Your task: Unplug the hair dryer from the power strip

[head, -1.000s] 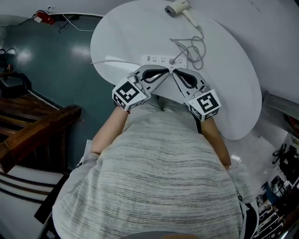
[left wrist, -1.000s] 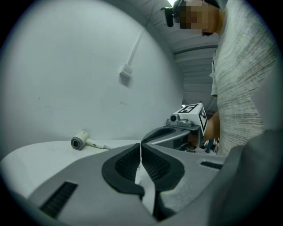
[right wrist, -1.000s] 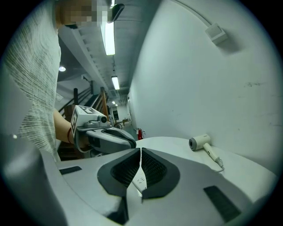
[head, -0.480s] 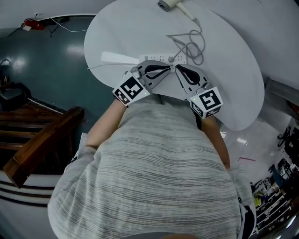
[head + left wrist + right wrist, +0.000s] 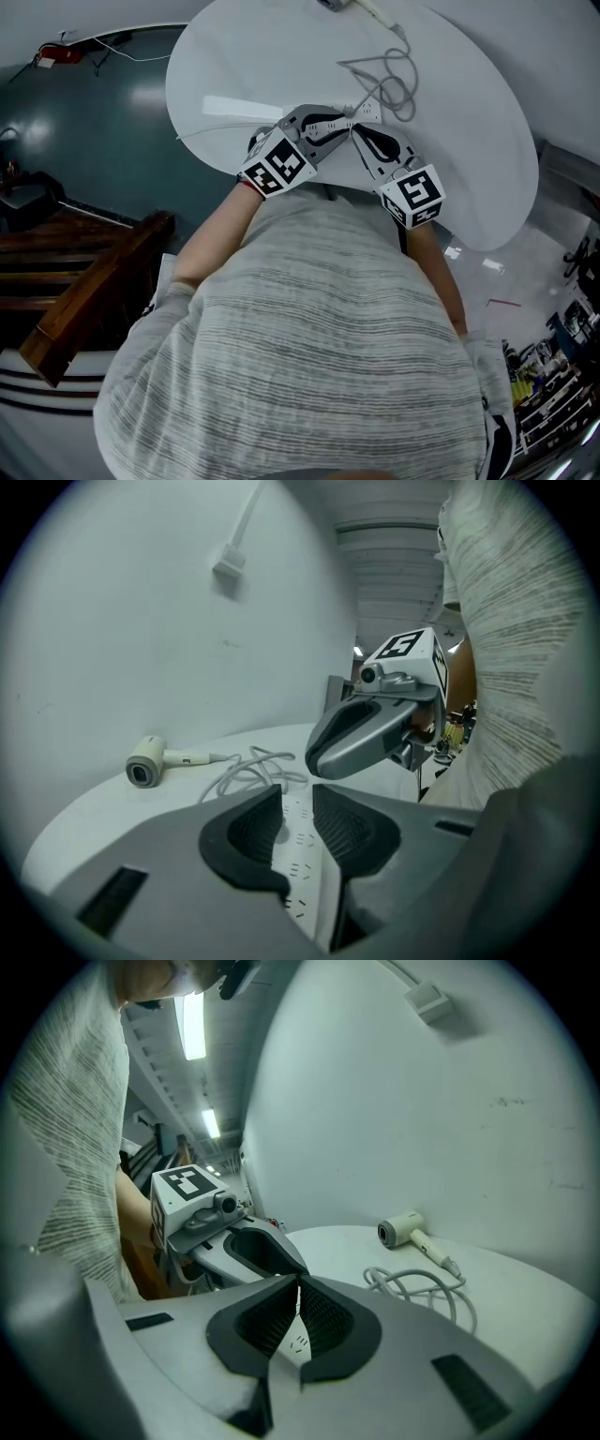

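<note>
Left tool (image 5: 298, 803) slightly parted, jaws just opening, empty; right tool (image 5: 298, 1283) closed. Both near power strip (image 5: 298, 860) on counter (image 5: 234, 66); hair dryer (image 5: 145, 764) beyond. Pin strip, grip plug body, pull straight.

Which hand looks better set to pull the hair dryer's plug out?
Probably the left gripper: its jaws have just been opening, nothing gripped, and the plug on the power strip shows through their gap. The right gripper is shut.

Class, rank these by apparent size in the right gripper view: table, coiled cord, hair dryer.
Largest to smallest: table, coiled cord, hair dryer. The cord lies nearer the camera than the dryer, so that last step is unsure.
</note>
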A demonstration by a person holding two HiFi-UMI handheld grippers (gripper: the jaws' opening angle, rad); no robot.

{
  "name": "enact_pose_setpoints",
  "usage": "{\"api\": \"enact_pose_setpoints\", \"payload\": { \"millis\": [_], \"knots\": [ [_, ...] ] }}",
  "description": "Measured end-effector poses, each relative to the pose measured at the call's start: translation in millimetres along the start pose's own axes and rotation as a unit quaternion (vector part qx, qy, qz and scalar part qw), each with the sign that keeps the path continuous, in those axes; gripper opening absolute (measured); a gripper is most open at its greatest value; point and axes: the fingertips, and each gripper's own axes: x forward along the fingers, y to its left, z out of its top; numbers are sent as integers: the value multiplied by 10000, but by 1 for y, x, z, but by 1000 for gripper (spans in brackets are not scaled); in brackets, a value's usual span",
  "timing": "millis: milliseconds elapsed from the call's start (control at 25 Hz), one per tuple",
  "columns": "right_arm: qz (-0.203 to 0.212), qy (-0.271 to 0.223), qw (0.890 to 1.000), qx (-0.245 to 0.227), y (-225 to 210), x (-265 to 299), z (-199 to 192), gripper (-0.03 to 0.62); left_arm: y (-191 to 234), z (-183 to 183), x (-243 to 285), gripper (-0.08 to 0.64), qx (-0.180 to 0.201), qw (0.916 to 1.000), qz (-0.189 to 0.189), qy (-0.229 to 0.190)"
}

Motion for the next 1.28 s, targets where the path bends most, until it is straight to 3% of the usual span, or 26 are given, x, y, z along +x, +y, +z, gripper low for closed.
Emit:
{"api": "enact_pose_setpoints", "payload": {
  "millis": [280, 600, 720, 920, 1280],
  "knots": [
    [-77, 157, 9998, 61, -4, -2, -10, 27, 5, -27, 21, 288, 205, 9983, 76, 535],
    [-165, 204, 9996, 91, -13, -7, -12, 28, 8, -51, 39, 385, 355, 9942, -14, 1014],
    [-185, 227, 9995, 88, -15, -7, -13, 28, 9, -60, 46, 408, 281, 9920, -67, 1231],
    [-197, 305, 9993, 68, -15, -5, -15, 28, 12, -72, 59, 410, 564, 9852, -52, 1619],
    [-284, 414, 9987, 118, -20, -6, -20, 28, 10, -96, 71, 426, 656, 9736, -234, 2172]
  ]
}}
